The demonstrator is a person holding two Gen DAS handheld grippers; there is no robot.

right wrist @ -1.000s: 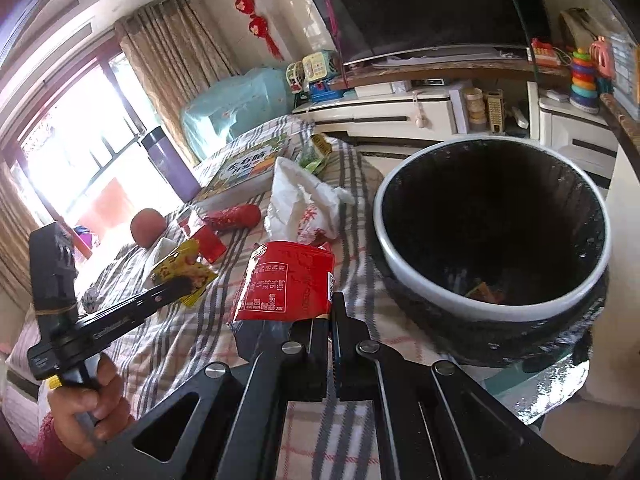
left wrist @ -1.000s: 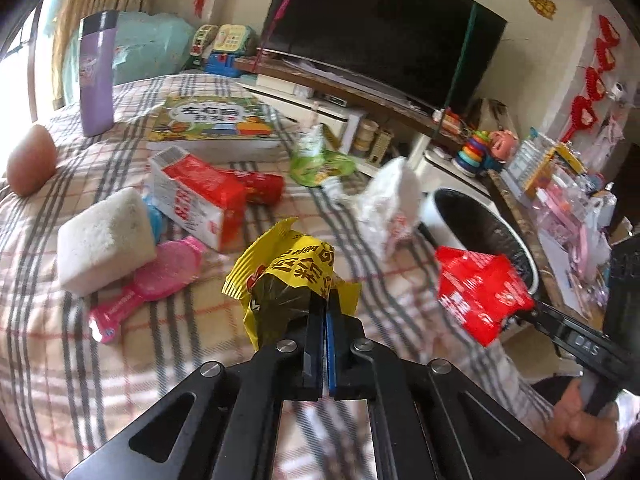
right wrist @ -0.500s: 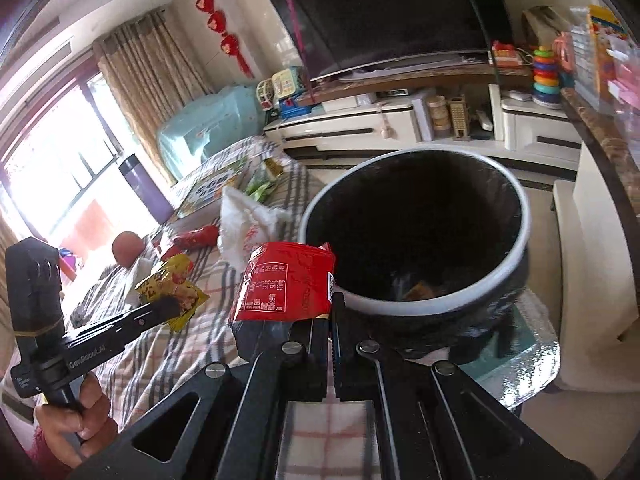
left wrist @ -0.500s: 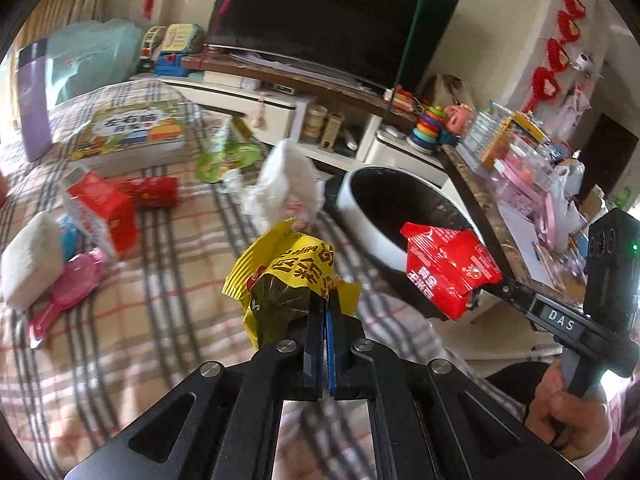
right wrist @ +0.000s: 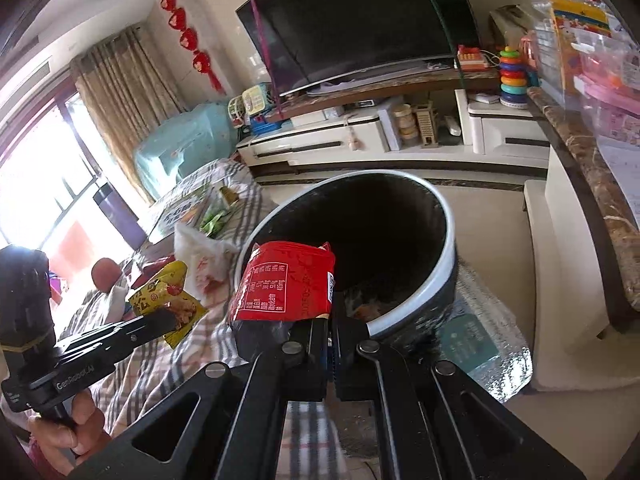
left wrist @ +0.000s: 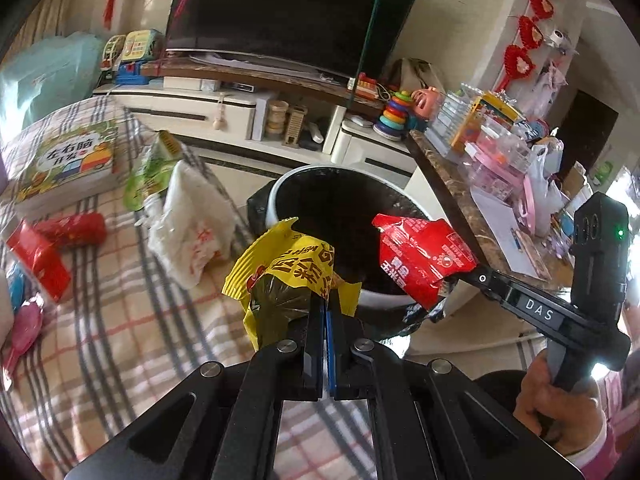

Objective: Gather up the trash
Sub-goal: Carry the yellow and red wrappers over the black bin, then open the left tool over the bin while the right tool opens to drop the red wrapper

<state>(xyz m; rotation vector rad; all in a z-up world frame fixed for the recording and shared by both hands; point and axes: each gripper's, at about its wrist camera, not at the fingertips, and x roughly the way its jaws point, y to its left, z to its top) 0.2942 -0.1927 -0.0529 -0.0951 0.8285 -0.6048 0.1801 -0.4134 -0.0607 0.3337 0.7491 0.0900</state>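
Daylight is pouring in through the window (right wrist: 48, 184) on the far left, blowing it out to white glare. The television (left wrist: 292, 20) is showing dark, with faint reflections. Fisheye bending is curving the cabinet (right wrist: 400, 140) and blackening every corner. Motion blur is smearing the plaid cloth (left wrist: 120, 320) and white bag (left wrist: 192, 224); the bin (right wrist: 400, 240) interior is sitting in deep shadow.

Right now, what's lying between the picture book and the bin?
In the left wrist view, a green wrapper and white plastic bag lie between the picture book and the bin.
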